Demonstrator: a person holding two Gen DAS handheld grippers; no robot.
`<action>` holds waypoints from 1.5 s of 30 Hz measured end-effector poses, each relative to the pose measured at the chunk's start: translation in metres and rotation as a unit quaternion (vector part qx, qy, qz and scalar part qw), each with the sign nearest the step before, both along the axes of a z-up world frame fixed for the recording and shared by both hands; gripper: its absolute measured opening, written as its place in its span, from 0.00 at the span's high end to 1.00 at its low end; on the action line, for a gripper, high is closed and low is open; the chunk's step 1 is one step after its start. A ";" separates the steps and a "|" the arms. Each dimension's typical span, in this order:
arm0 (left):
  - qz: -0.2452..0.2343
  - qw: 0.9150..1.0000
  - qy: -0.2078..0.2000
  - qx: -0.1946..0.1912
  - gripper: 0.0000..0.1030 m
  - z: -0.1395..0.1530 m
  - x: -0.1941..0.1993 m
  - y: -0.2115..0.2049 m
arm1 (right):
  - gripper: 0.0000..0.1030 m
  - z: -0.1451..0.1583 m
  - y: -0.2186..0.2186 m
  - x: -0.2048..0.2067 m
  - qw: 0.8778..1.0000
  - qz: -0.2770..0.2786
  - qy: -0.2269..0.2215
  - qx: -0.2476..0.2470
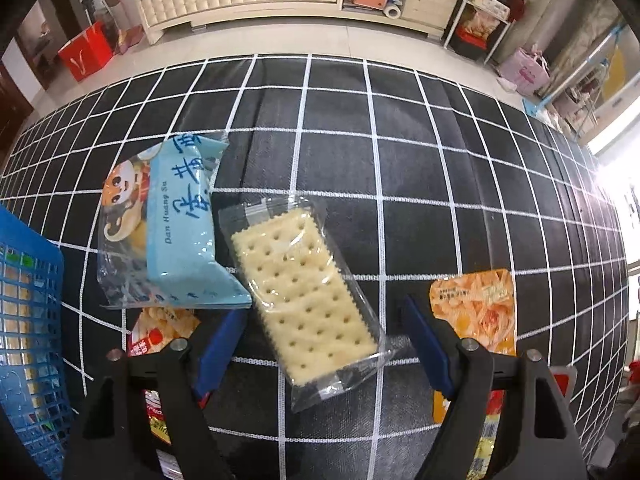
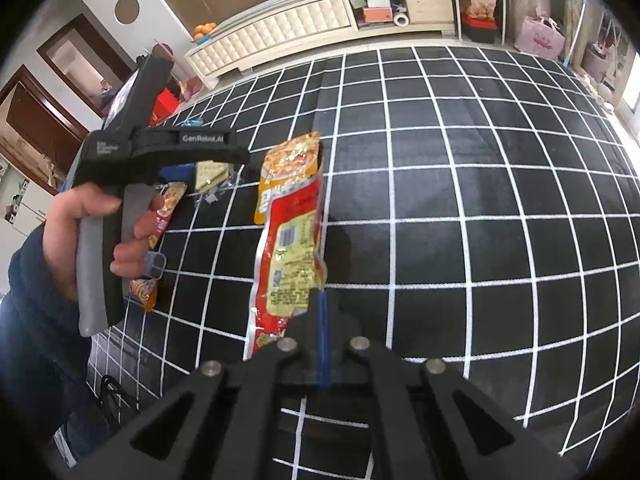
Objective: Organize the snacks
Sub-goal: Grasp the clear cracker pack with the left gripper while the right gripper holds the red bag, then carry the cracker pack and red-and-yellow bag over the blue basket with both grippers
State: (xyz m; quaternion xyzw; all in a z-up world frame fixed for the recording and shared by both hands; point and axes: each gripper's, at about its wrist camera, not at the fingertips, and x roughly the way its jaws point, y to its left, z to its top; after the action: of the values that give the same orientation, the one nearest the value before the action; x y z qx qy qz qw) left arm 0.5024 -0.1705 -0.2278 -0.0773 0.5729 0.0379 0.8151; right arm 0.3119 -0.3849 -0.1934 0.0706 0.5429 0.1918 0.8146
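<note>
On the black grid-patterned tablecloth [image 1: 400, 140], a clear-wrapped cracker pack [image 1: 304, 292] lies flat between the spread jaws of the left gripper [image 1: 324, 344], untouched, long axis running from upper left to lower right. It is judged light, brittle and slippery-filmed, best pinched across its narrow width. The right gripper [image 2: 322, 316], jaws pressed together, pinches a limp red-and-yellow snack packet [image 2: 290, 236] by its edge, held lengthwise away from the camera.

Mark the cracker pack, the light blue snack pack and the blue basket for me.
cracker pack [image 1: 302, 294], left wrist view, middle of the crackers.
light blue snack pack [image 1: 184, 224], left wrist view, printed front face.
blue basket [image 1: 28, 304], left wrist view, mesh wall.
</note>
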 end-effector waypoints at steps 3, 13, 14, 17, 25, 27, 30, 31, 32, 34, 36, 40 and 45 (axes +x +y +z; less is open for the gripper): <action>-0.013 0.999 0.003 0.033 0.49 0.001 -0.002 -0.003 | 0.98 0.001 -0.002 0.000 1.000 -0.004 0.001 0.005; -0.103 0.995 0.009 -0.011 0.56 0.009 -0.069 -0.009 | 0.98 0.025 0.016 -0.008 1.000 0.002 -0.016 -0.002; -0.114 0.993 0.004 -0.017 0.56 0.013 -0.080 -0.010 | 0.98 0.027 0.018 -0.009 1.000 0.002 -0.018 -0.003; -0.137 0.990 -0.007 -0.028 0.56 0.024 -0.105 -0.010 | 0.98 0.039 0.030 -0.014 1.000 0.007 -0.027 -0.013; -0.153 0.986 -0.038 -0.050 0.57 0.053 -0.150 0.008 | 0.98 0.077 0.062 -0.030 0.997 0.020 -0.061 -0.035; -0.151 0.986 -0.049 -0.054 0.57 0.064 -0.160 0.019 | 0.98 0.090 0.072 -0.033 0.996 0.024 -0.071 -0.042; -0.147 0.985 -0.067 -0.059 0.57 0.083 -0.173 0.037 | 0.98 0.107 0.085 -0.041 0.995 0.029 -0.086 -0.048; -0.146 0.985 -0.075 -0.061 0.57 0.091 -0.177 0.043 | 0.98 0.113 0.090 -0.043 0.994 0.033 -0.091 -0.049; -0.146 0.984 -0.081 -0.061 0.57 0.098 -0.181 0.051 | 0.98 0.118 0.095 -0.045 0.994 0.035 -0.096 -0.050; -0.147 0.983 -0.098 -0.057 0.57 0.114 -0.192 0.062 | 0.98 0.131 0.109 -0.049 0.992 0.040 -0.108 -0.052; -0.149 0.981 -0.112 -0.050 0.57 0.127 -0.200 0.072 | 0.98 0.140 0.121 -0.052 0.991 0.047 -0.116 -0.051; -0.144 0.979 -0.138 -0.040 0.57 0.150 -0.216 0.105 | 0.98 0.156 0.156 -0.055 0.988 0.068 -0.131 -0.050; -0.131 0.978 -0.158 -0.027 0.57 0.172 -0.229 0.147 | 0.98 0.173 0.200 -0.057 0.983 0.096 -0.152 -0.042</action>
State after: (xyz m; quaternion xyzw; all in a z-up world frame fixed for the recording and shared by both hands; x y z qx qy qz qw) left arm 0.2736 -0.0238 -0.0562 -0.0283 0.4431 -0.0971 0.8908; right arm 0.2547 -0.1853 -0.0204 -0.0458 0.4247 0.2546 0.8676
